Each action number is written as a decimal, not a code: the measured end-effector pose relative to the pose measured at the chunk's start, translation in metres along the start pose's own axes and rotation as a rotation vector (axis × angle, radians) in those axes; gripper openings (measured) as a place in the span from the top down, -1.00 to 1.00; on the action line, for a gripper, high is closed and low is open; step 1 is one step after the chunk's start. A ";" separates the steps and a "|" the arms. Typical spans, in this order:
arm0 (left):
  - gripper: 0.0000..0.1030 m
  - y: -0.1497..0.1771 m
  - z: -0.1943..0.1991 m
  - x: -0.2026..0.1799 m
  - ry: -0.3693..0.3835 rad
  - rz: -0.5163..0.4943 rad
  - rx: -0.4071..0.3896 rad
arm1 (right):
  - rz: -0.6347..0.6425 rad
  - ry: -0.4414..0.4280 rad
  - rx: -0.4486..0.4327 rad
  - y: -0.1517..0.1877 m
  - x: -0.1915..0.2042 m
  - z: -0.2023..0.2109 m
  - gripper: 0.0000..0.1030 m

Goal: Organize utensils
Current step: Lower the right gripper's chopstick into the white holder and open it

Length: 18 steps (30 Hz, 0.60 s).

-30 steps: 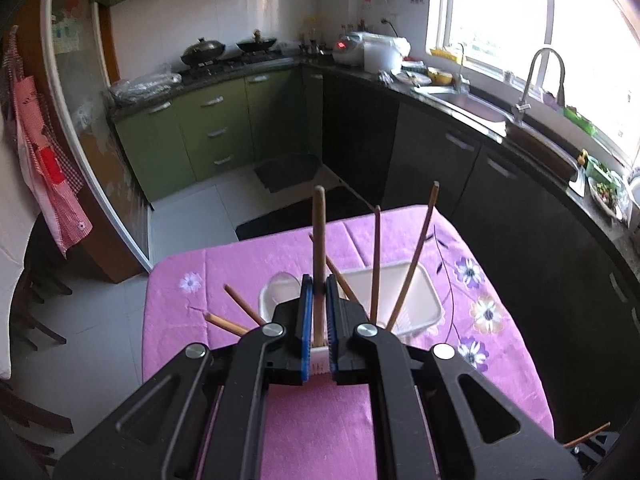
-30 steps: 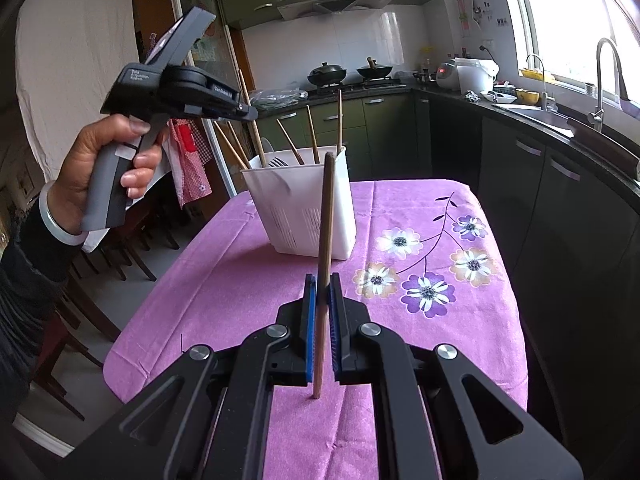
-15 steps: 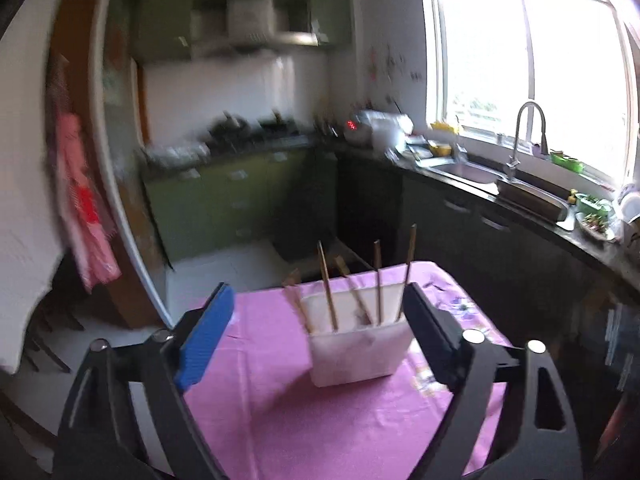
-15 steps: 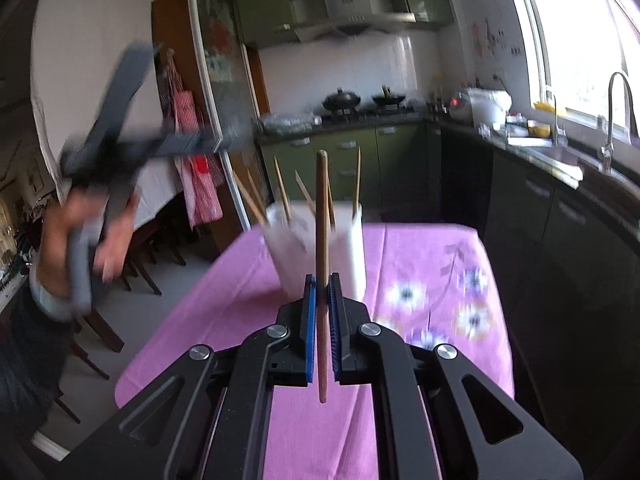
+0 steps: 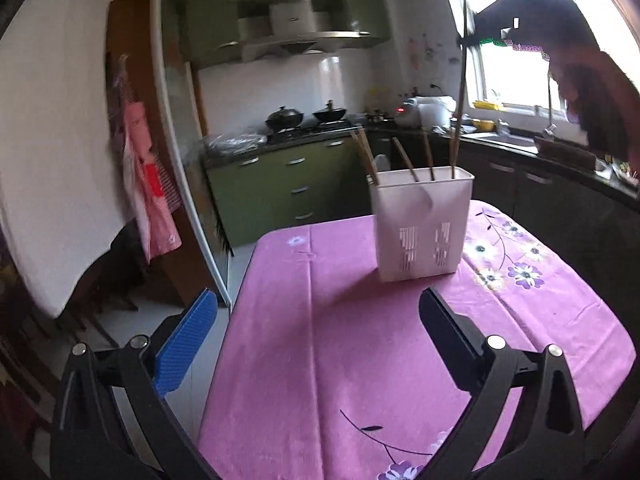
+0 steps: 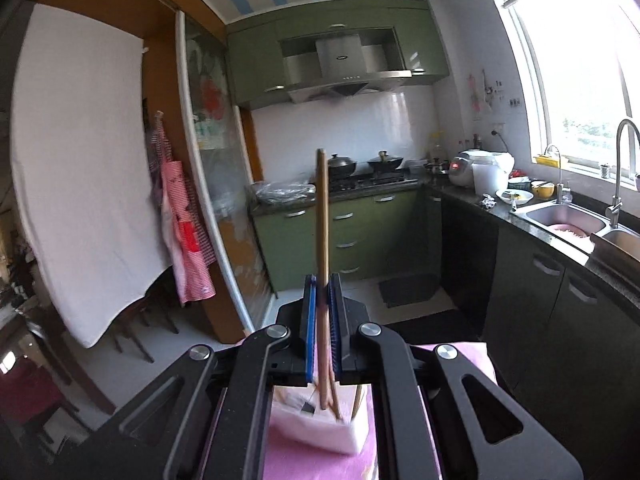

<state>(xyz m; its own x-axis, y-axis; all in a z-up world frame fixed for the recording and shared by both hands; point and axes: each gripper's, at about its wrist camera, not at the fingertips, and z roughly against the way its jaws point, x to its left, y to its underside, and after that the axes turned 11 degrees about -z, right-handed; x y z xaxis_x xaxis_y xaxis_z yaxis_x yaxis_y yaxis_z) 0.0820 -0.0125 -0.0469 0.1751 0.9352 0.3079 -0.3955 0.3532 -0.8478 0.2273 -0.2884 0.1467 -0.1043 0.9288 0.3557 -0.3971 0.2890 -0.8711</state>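
While right tool (image 6: 322, 334) pinching chopstick (image 6: 321, 216), left tool (image 5: 318, 328) wide, empty; holder (image 5: 422, 224) ahead, perhaps unobstructed.

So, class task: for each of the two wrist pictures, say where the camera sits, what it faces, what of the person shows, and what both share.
Left wrist: behind the left gripper, jaws wide and empty, facing the purple table and white holder; the right gripper shows top right.
Right wrist: behind the right gripper, shut on a chopstick, above the holder, facing the stove; no hand shows.
Shared: holder, table, green cabinets.
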 end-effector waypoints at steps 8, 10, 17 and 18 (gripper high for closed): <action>-0.86 0.010 -0.011 0.009 0.049 0.091 0.054 | 0.009 0.061 0.160 0.050 -0.008 -0.077 0.86; -0.86 0.010 -0.010 0.007 0.046 0.081 0.048 | 0.019 0.077 0.166 0.059 -0.008 -0.084 0.86; -0.86 0.010 -0.009 0.000 0.061 0.070 0.044 | 0.044 0.076 0.187 0.078 -0.004 -0.093 0.64; -0.86 0.009 -0.009 -0.001 0.061 0.067 0.046 | 0.046 0.076 0.180 0.080 -0.004 -0.089 0.54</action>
<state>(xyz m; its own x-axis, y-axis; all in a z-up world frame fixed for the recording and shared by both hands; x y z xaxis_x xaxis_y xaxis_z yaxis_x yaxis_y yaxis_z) 0.0860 -0.0107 -0.0586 0.2008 0.9538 0.2234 -0.4485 0.2923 -0.8446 0.2774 -0.2489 0.0456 -0.0595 0.9568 0.2845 -0.5507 0.2063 -0.8088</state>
